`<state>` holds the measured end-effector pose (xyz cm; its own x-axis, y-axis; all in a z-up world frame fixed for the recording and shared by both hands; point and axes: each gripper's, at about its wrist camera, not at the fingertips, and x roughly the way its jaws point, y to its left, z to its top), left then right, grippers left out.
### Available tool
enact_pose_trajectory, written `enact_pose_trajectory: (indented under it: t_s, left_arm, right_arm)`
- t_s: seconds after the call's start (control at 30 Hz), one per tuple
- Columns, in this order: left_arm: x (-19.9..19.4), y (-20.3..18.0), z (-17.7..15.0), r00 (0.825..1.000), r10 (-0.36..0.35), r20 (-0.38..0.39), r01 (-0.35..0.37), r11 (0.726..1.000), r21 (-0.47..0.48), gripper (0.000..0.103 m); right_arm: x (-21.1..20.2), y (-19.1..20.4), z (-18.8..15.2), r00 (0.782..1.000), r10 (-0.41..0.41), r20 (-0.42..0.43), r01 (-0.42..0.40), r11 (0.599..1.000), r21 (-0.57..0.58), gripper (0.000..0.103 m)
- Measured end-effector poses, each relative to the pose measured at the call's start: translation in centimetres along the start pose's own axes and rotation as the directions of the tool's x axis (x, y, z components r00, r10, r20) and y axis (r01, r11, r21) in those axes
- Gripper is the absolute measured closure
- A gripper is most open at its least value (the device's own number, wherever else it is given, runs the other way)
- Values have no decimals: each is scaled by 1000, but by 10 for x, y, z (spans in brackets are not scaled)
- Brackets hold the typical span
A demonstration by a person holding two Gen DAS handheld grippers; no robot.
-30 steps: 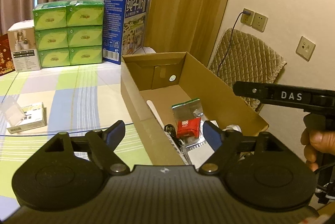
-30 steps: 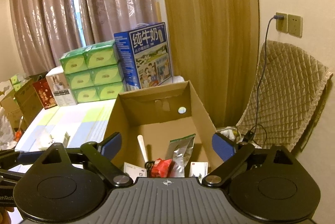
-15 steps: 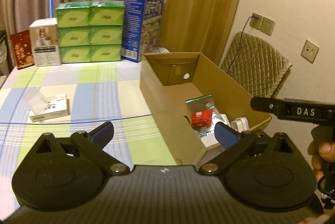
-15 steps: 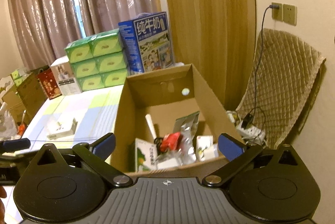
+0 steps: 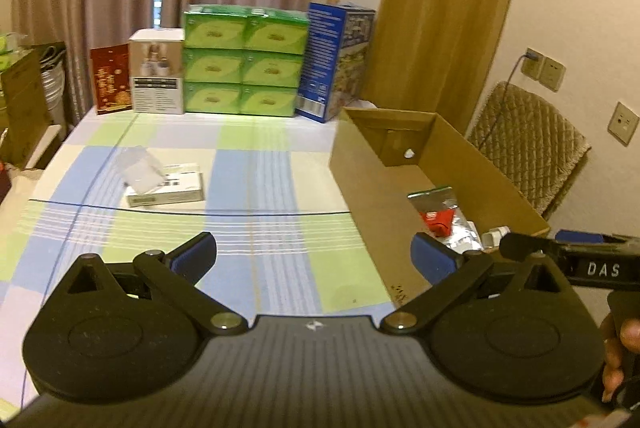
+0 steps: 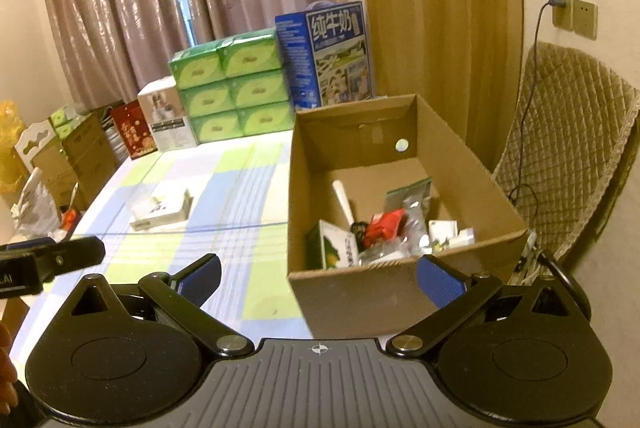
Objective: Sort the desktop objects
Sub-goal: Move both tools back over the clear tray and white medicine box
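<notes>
- The left gripper (image 5: 314, 256) is seen nearest in its own view, jaws spread wide with nothing between them, held above the checked tablecloth (image 5: 256, 168).
- The right gripper (image 6: 320, 278) is likewise held with its jaws wide apart and empty, at the near end of the cardboard box (image 6: 472, 164).
- The cardboard box is set on the right side of the table, open at the top, with a round hole visible in its far wall.
- Inside the box, at the near end, a green-and-white carton (image 6: 332, 246) is seen leaning against the left wall.
- Beside it, a red packet (image 6: 382, 224) is seen lying on silver foil pouches (image 6: 416, 204); the same red packet (image 5: 438, 218) is shown in the left view.
- White plug-like items (image 6: 450, 232) are seen to the right of the foil, near the right wall of the box.
- A white stick-shaped object (image 6: 344, 200) is laid along the box floor, farther in.
- On the tablecloth, well apart from the box, a flat white box (image 5: 168, 190) is left lying, with a clear plastic piece (image 5: 140, 170) resting on its left end.
- At the far table edge, green cartons (image 5: 244, 68) are stacked three high, flanked by a blue milk carton (image 5: 340, 64), a white box (image 5: 158, 76) and a red box (image 5: 110, 78).
</notes>
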<state>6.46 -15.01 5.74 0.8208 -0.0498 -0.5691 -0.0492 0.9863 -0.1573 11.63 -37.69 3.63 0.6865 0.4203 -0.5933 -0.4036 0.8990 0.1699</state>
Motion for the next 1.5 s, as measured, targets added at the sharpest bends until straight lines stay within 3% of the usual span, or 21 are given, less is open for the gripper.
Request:
enact_pose_trajectory:
  t_s: [0.4,0.97,1.5]
  left_arm:
    - [-20,30,-18,999,29,22,-28,998,-65,1]
    - [-67,55,-31,996,92,0,-92,994,-54,1]
    - [-63,99,-27,988,152,-19,-153,983,-105,1]
  right_arm:
    - [-1,31,-30,998,30,-55,-33,998,-57,2]
    - [-25,93,-44,990,138,-35,-142,981,-129,2]
    - [22,126,-31,978,194,-82,-206,964,-170,2]
